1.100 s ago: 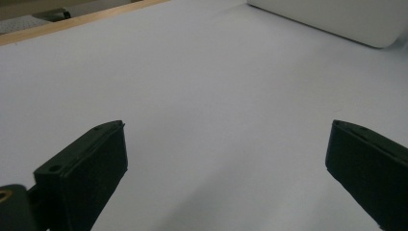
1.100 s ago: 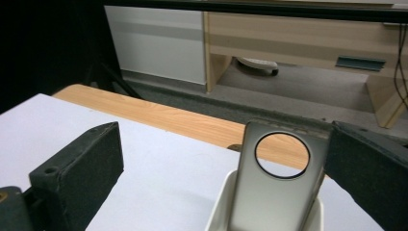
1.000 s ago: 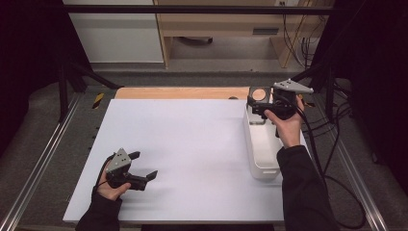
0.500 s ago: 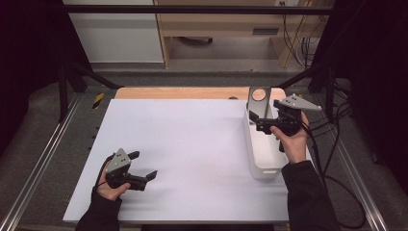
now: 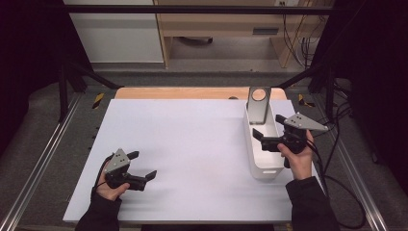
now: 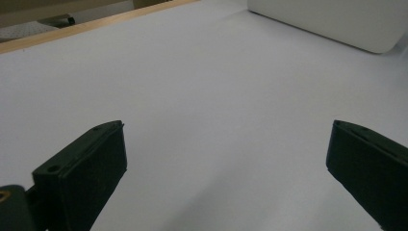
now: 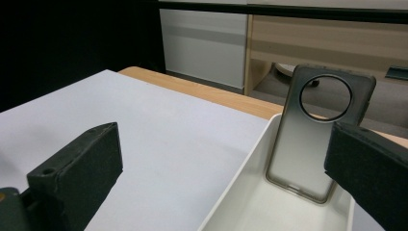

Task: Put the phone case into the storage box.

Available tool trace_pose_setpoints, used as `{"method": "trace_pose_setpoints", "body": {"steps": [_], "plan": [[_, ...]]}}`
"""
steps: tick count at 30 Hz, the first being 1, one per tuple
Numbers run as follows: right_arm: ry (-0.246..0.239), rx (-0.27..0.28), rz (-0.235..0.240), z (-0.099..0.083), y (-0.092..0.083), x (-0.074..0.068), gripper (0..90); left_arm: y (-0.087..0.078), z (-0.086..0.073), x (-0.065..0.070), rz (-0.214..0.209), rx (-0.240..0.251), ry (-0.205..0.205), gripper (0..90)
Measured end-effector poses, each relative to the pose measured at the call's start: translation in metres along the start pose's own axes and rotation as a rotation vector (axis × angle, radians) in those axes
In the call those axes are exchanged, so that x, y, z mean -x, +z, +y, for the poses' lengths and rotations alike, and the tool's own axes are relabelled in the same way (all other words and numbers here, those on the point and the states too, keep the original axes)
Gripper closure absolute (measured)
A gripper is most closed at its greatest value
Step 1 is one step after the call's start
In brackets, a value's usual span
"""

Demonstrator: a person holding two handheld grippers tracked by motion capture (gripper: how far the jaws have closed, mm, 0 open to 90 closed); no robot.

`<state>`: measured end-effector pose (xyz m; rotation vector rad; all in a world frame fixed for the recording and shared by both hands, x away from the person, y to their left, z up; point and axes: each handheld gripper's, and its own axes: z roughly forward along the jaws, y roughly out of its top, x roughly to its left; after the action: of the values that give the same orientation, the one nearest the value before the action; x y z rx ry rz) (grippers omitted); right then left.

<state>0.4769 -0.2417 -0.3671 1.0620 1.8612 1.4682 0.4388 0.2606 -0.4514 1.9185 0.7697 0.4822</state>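
A white table [image 5: 192, 144] takes up most of the high view, with a strip of pale wood [image 5: 183, 93] showing along its far edge. No brand, label or other writing can be read on anything in the pictures.

On the right side of the table lies a long white tray [image 5: 259, 156], its length running from the near side toward the far side. In the left gripper view a corner of the same tray [image 6: 337, 21] shows at the top right, well apart from that gripper.

A grey translucent phone case [image 5: 258, 103] stands upright at the far end of the tray, leaning against its end wall, with a round camera cutout near its top. In the right gripper view the phone case [image 7: 312, 134] rises from the tray floor with the cutout clearly outlined, and the tray's rim [image 7: 240, 183] runs diagonally below it.

The right gripper [image 5: 269, 130] hovers over the middle of the tray, pointing to the left, near the case but not touching it. Its jaws are spread wide and nothing is between them.

The left gripper [image 5: 142, 165] rests low at the near left of the table, held in the person's hand, far from the tray. Its jaws are likewise wide apart and empty, with only bare table between them.
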Motion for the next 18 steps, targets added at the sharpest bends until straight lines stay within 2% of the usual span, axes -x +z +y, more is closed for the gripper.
{"method": "trace_pose_setpoints", "body": {"steps": [6,13,18], "plan": [[0.003,0.003,0.024,-0.013,-0.009,-0.003,0.2,0.000,0.000,0.000,0.000,-0.001,0.003,0.1],[-0.012,-0.006,0.018,-0.029,-0.020,-0.001,0.2,0.000,0.000,0.001,0.002,0.001,0.003,0.1],[-0.003,-0.013,0.019,-0.042,-0.027,0.003,0.2,0.000,0.000,0.001,0.003,0.003,0.003,0.0]]}}
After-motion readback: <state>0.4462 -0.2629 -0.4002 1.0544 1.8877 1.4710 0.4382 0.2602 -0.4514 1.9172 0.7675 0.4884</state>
